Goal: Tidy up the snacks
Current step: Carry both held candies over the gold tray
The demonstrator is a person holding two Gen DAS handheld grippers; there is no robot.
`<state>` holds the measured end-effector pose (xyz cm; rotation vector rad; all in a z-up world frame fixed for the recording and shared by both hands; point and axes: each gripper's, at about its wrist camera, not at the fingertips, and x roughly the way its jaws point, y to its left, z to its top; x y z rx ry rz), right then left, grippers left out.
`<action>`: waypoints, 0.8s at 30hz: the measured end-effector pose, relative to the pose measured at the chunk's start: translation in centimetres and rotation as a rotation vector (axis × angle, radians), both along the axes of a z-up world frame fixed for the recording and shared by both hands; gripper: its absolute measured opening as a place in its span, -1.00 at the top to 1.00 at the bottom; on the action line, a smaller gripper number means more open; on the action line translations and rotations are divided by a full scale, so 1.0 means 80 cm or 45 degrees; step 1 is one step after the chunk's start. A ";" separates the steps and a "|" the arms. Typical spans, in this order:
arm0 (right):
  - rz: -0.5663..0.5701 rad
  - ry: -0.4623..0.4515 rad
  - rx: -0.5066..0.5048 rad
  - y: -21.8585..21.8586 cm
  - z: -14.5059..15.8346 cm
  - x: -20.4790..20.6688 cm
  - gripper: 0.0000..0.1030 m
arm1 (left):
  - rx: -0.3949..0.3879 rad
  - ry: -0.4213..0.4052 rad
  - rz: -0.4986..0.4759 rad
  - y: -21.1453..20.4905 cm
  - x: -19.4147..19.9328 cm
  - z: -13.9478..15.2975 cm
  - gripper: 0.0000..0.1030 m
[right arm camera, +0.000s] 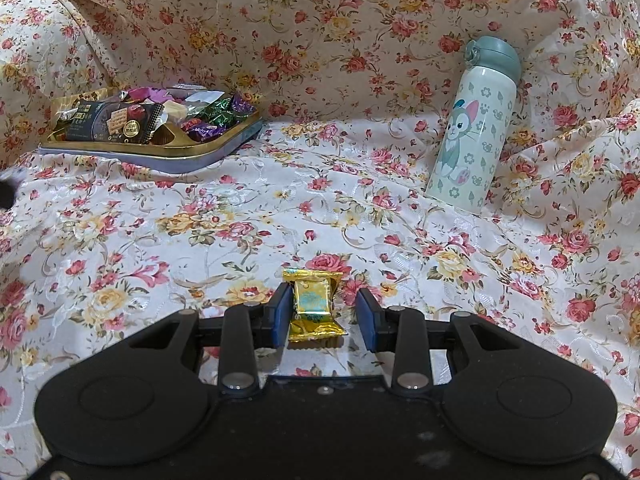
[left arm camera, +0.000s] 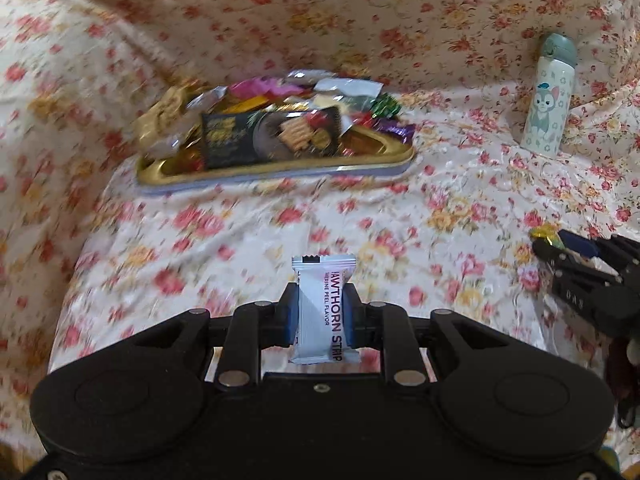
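My left gripper is shut on a white "Hawthorn Strip" packet, which stands upright between the blue pads above the floral cloth. A gold tray piled with wrapped snacks sits further back, left of centre. In the right wrist view, a gold-wrapped candy lies on the cloth between the fingers of my right gripper. The left pad is against the candy and the right pad stands clear of it. The same tray appears far left there. My right gripper also shows at the right edge of the left wrist view.
A pale green bottle with a cartoon cat leans against the cloth-covered backrest at the right, also seen as the bottle. The floral cloth covers the whole seat, rising in folds at the back and sides.
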<state>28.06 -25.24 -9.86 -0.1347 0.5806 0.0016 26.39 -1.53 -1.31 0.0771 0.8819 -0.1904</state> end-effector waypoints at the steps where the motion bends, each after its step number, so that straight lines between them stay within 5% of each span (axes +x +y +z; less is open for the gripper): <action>1: 0.000 0.000 -0.001 0.000 0.000 0.000 0.30 | -0.004 0.002 0.004 0.004 -0.006 0.001 0.44; 7: 0.002 -0.003 -0.006 0.001 0.000 -0.001 0.32 | 0.035 -0.051 0.019 0.018 -0.045 0.011 0.44; 12: 0.042 -0.002 -0.048 0.011 0.001 -0.005 0.56 | 0.007 -0.039 0.017 0.028 -0.066 0.013 0.43; 24: -0.009 0.084 0.260 0.003 0.064 -0.003 0.58 | -0.015 0.035 0.016 0.017 -0.046 0.000 0.43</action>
